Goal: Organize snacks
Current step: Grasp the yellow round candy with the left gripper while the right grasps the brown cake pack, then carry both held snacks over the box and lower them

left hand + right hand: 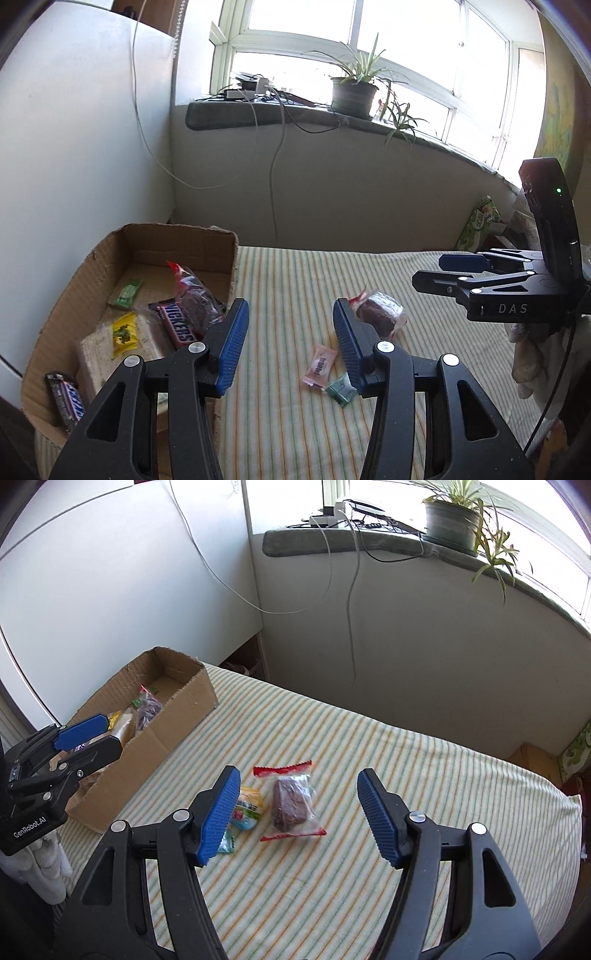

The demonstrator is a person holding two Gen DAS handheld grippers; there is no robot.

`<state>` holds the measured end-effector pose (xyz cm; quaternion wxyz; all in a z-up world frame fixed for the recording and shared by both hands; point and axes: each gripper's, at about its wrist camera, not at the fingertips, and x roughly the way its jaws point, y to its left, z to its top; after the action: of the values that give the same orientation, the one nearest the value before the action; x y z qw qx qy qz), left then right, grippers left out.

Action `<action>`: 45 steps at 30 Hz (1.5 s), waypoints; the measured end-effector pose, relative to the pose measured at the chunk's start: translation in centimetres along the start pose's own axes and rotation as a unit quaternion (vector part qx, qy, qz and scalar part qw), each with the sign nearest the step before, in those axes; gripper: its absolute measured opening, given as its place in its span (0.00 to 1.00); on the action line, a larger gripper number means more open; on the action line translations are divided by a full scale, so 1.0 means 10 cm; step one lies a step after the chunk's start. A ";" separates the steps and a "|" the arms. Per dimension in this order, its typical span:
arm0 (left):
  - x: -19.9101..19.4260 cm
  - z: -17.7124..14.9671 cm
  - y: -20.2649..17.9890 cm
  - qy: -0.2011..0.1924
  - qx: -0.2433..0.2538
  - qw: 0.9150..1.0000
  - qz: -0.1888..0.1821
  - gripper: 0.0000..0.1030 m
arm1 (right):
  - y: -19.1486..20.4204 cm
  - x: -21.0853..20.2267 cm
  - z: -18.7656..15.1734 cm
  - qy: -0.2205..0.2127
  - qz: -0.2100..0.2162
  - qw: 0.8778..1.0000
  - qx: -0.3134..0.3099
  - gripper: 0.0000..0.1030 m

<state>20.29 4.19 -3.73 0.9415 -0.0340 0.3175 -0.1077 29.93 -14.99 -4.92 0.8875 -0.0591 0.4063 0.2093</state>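
Both tongs, left gripper (290, 314) and right gripper (295, 781), stand open, empty. Wrapped cake (291, 805) lies mid-cloth (424, 760), unobstructed; cardboard box (177, 716) occupies the cloth's left edge. Only the left view shows chocolate bars (177, 325) inside.

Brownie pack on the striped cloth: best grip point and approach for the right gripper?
Grip the clear-wrapped brownie pack across its thick dark middle, coming from above. It lies flat with red crimped ends top and bottom; those are thin and floppy. The right gripper is open, roughly straddling it already.
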 end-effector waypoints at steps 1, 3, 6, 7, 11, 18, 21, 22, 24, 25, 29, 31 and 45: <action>0.02 -0.02 -0.05 0.004 0.005 1.000 -0.003 0.45 | -0.05 0.01 -0.02 0.003 -0.001 1.000 0.005 0.67; 0.08 -0.05 -0.13 0.013 0.015 1.000 -0.009 0.45 | -0.13 0.04 -0.07 0.009 0.001 1.000 0.013 0.67; 0.17 -0.09 -0.24 0.031 0.025 0.999 -0.019 0.45 | -0.21 0.09 -0.13 0.017 0.008 1.000 0.022 0.67; 0.21 -0.10 -0.27 0.038 0.026 0.999 -0.024 0.45 | -0.23 0.11 -0.14 0.020 0.011 0.999 0.025 0.67; 0.36 -0.15 -0.37 0.065 0.033 0.997 -0.037 0.45 | -0.28 0.21 -0.17 0.031 0.026 0.999 0.032 0.67; 0.65 -0.22 -0.47 0.108 0.040 0.992 -0.048 0.45 | -0.32 0.44 -0.18 0.054 0.053 0.996 0.048 0.67; 0.77 -0.24 -0.53 0.121 0.046 0.991 -0.046 0.45 | -0.31 0.53 -0.17 0.063 0.064 0.995 0.051 0.67; 0.79 -0.24 -0.55 0.123 0.050 0.990 -0.043 0.45 | -0.31 0.56 -0.17 0.065 0.067 0.994 0.053 0.67; 0.83 -0.25 -0.57 0.126 0.055 0.990 -0.038 0.45 | -0.30 0.61 -0.16 0.069 0.073 0.993 0.056 0.67; 0.86 -0.24 -0.58 0.127 0.054 0.990 -0.038 0.43 | -0.30 0.64 -0.16 0.071 0.075 0.993 0.057 0.67; 0.91 -0.24 -0.63 0.130 0.063 0.989 -0.035 0.39 | -0.28 0.74 -0.17 0.079 0.081 0.992 0.057 0.67; 0.93 -0.24 -0.67 0.133 0.069 0.988 -0.035 0.33 | -0.29 0.78 -0.17 0.083 0.084 0.991 0.059 0.67; 0.96 -0.22 -0.69 0.130 0.065 0.989 -0.040 0.29 | -0.21 0.90 -0.18 0.099 0.100 0.988 0.063 0.35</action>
<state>25.10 -4.71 -10.26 0.8873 0.0294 0.4281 -0.1691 34.79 -14.51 -13.00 0.8196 0.0174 0.5081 0.2643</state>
